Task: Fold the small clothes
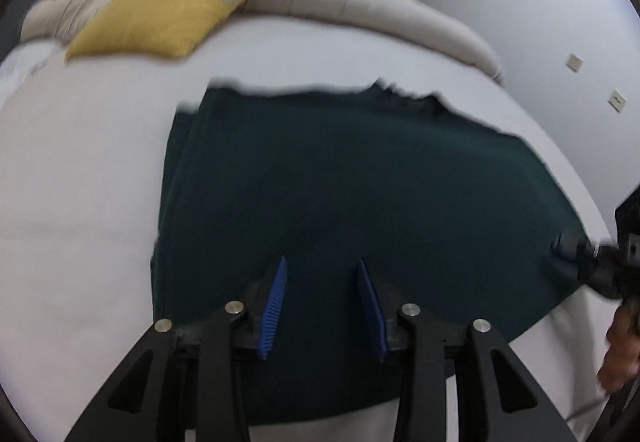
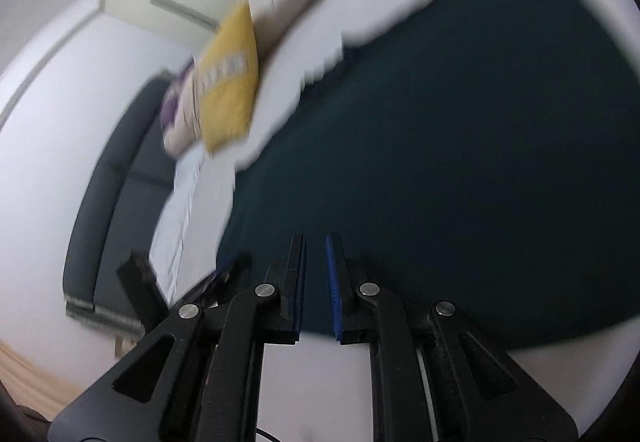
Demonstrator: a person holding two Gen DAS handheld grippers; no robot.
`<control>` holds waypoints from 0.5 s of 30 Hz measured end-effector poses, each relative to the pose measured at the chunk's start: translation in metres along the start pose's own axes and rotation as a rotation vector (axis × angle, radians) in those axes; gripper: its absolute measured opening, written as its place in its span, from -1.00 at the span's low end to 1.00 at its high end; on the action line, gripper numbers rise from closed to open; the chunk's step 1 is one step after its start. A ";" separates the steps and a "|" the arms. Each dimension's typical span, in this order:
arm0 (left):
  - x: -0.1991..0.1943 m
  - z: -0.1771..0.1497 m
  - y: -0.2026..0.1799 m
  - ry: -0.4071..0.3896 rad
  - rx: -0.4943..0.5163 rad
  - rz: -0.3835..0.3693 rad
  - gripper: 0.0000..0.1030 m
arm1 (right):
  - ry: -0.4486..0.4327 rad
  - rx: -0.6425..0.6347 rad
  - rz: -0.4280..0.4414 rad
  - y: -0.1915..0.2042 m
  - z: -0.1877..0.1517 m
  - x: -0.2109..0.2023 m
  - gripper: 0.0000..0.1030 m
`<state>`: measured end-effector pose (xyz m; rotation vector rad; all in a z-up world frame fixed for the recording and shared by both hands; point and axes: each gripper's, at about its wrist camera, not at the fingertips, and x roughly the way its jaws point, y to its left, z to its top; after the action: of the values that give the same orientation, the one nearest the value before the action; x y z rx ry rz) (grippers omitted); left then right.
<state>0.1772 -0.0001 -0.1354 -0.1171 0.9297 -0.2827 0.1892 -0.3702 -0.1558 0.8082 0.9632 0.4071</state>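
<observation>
We recorded a dark green garment (image 1: 340, 202) lying flat on the white bed sheet (image 1: 80, 202), its long axis running roughly 9-to-3 o'clock across the left wrist view.

Our left gripper (image 1: 322, 306) hovered over the garment's near hem; its blue pads (image 1: 274, 306) stood well apart, jaws open and holding nothing.

Our right gripper (image 2: 316, 282) sat at the garment's edge toward 3 o'clock in the left view, jaws narrowed to a slim gap with no cloth visibly between them. The fabric spread from 12 to 3 o'clock ahead of it (image 2: 460, 162).

We judged both grippers about equally near the near hem, with each placed toward one corner. Motion blur hid the far edge.

No containers appeared; a yellow pillow (image 1: 168, 14) lay at 11 o'clock, well apart.
</observation>
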 end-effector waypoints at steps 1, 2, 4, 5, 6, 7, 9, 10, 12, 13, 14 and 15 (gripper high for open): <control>0.000 0.000 0.000 -0.004 0.006 -0.003 -0.23 | 0.029 0.007 -0.030 -0.004 -0.004 0.009 -0.86; 0.000 0.000 -0.001 0.003 0.012 0.002 -0.23 | 0.033 0.025 -0.050 -0.012 -0.010 0.013 -0.96; 0.000 -0.001 -0.002 0.009 0.022 0.007 -0.23 | -0.020 0.090 -0.001 -0.033 -0.013 0.001 -1.00; 0.001 -0.002 -0.002 0.009 0.025 0.007 -0.23 | -0.051 0.108 -0.011 -0.040 -0.014 -0.008 -1.00; 0.001 -0.004 -0.002 0.008 0.026 0.006 -0.23 | -0.103 0.132 -0.028 -0.052 -0.015 -0.030 -1.00; 0.001 -0.005 -0.002 0.007 0.028 0.007 -0.23 | -0.132 0.145 -0.044 -0.059 -0.015 -0.041 -1.00; 0.000 -0.007 -0.003 0.004 0.034 0.013 -0.23 | -0.202 0.187 -0.101 -0.077 -0.006 -0.071 -1.00; -0.001 -0.007 -0.004 0.004 0.039 0.016 -0.23 | -0.233 0.202 -0.134 -0.083 -0.007 -0.084 -1.00; 0.001 -0.005 -0.002 0.007 0.040 0.014 -0.23 | -0.308 0.222 -0.230 -0.098 -0.006 -0.119 -1.00; 0.002 -0.005 -0.002 0.008 0.042 0.012 -0.23 | -0.333 0.229 -0.257 -0.099 -0.006 -0.128 -0.91; 0.002 -0.005 -0.001 0.008 0.044 0.011 -0.23 | -0.357 0.238 -0.297 -0.099 -0.008 -0.137 -0.89; 0.002 -0.005 -0.001 0.008 0.047 0.011 -0.23 | -0.379 0.238 -0.335 -0.095 -0.011 -0.144 -0.85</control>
<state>0.1743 -0.0016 -0.1393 -0.0679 0.9311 -0.2948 0.1006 -0.5185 -0.1504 0.8806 0.7774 -0.1515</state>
